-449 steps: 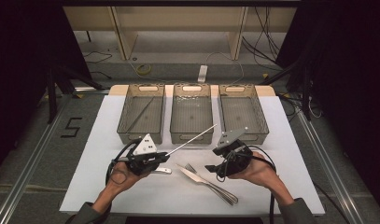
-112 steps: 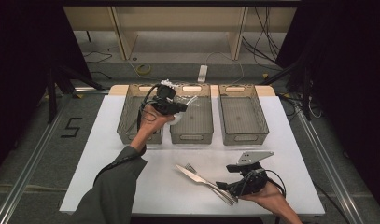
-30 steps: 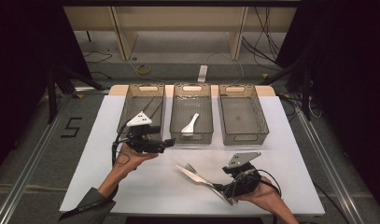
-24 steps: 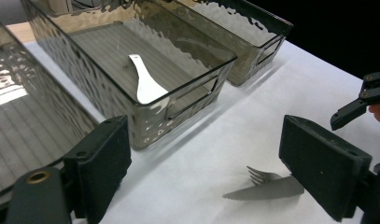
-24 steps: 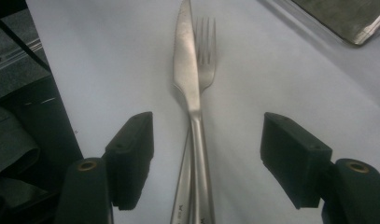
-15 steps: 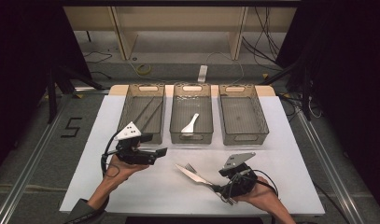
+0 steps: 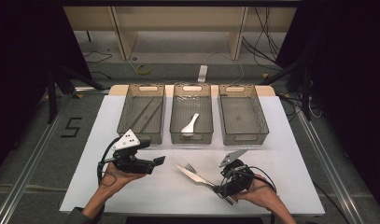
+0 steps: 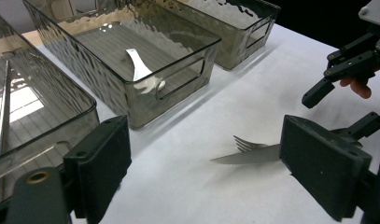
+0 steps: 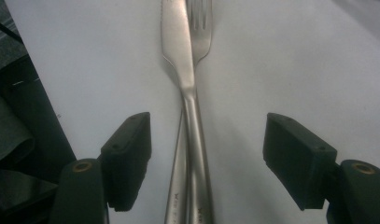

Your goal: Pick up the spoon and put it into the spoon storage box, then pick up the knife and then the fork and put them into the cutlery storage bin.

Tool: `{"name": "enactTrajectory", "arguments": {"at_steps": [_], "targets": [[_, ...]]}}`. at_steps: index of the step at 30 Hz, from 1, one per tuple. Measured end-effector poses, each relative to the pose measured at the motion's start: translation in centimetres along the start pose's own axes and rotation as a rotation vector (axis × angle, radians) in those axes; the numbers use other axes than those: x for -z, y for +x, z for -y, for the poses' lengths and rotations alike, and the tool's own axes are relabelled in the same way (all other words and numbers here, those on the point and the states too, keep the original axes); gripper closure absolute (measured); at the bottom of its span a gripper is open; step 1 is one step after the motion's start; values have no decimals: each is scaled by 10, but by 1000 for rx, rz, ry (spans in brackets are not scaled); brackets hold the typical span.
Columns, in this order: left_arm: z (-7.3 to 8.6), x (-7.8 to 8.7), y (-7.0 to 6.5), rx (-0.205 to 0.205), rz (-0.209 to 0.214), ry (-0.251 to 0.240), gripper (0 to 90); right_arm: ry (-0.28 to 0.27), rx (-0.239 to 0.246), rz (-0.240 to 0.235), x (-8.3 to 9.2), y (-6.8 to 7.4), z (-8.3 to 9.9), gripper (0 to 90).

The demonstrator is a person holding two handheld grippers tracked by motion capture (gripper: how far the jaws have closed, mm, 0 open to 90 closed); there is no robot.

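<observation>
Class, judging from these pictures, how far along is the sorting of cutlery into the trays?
Done: chopsticks lie in the left tray, a white spoon in the middle tray. In hand: the open right gripper straddles the knife and fork. Left: both, still on the table.

Each hand carries a black angular 2-jaw gripper: the left gripper (image 7: 158, 161) and right gripper (image 7: 219, 188) both bear a grey 3-cornered plate, thick rectangular black pads, brass-coloured pivot rivets and a looping black cable. A dark sleeve (image 7: 76, 215) covers the left forearm.
</observation>
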State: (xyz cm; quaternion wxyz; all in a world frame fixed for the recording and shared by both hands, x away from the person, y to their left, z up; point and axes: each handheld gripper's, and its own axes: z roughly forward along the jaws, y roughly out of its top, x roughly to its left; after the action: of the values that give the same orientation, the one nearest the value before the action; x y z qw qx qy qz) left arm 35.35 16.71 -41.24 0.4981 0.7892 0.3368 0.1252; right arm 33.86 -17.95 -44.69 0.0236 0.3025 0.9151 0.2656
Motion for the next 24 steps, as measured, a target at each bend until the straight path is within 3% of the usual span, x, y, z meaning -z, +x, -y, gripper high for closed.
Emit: {"name": "enactTrajectory", "arguments": {"at_steps": [15,24], "targets": [[7,9,-5,40,9,-24,161,101,11,15,-14,-2,-13,346],[8,9,-7,23,-5,-17,160,145,22,-11,-17,-4,-17,481]]}}
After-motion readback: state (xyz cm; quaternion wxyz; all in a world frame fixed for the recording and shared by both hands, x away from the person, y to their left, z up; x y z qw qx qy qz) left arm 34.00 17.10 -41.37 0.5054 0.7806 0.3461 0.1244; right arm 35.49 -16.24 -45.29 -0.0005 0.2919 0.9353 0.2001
